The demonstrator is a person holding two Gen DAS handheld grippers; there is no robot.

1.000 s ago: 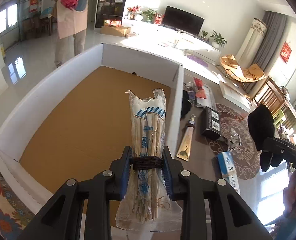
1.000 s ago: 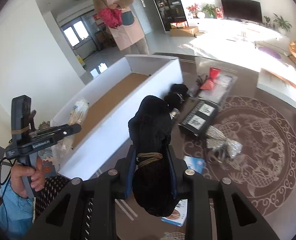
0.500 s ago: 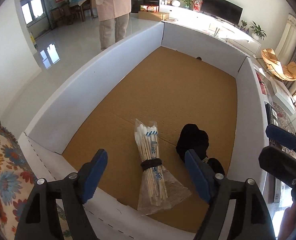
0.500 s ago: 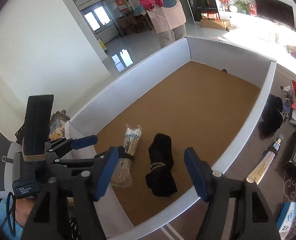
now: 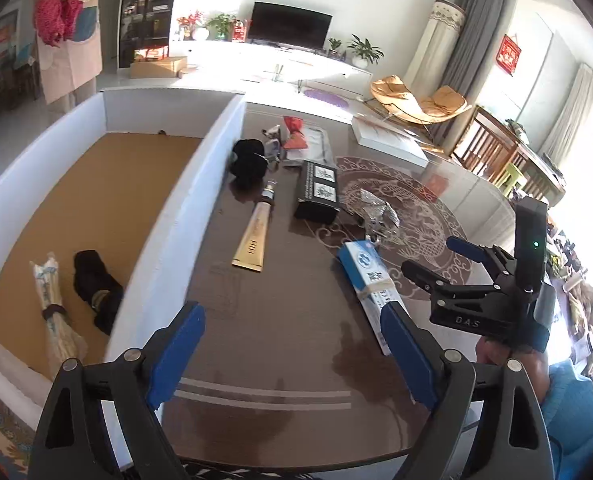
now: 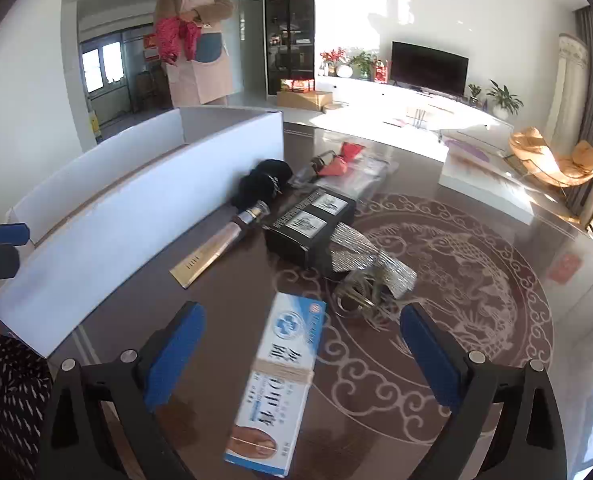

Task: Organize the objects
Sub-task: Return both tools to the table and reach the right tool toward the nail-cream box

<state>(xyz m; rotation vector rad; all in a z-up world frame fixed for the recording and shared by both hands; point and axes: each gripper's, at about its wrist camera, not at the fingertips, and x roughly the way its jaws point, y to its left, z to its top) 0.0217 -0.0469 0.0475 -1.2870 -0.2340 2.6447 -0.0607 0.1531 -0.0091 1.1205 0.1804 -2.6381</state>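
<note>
Inside the white box (image 5: 168, 216) a cotton swab bundle (image 5: 50, 304) and a black sock bundle (image 5: 96, 288) lie side by side on the brown floor. My left gripper (image 5: 292, 344) hangs over the dark table outside the box, its jaws opening, with nothing between them. My right gripper (image 6: 302, 344) is also opening, low over a blue-and-white carton (image 6: 284, 368) that lies between its jaws without touching the pads. The left wrist view shows the right gripper (image 5: 436, 258) beside that carton (image 5: 366, 280).
On the table lie a gold tube (image 6: 216, 248), a black box (image 6: 308, 228), a crumpled silver foil piece (image 6: 368, 264), a black bundle (image 6: 262, 184) against the box wall (image 6: 136, 208) and a red packet (image 5: 294, 132). A person stands beyond the box.
Both grippers let go of their bundles in the box, opened wide and swung right, out over the table. The right one dropped low over the carton.
</note>
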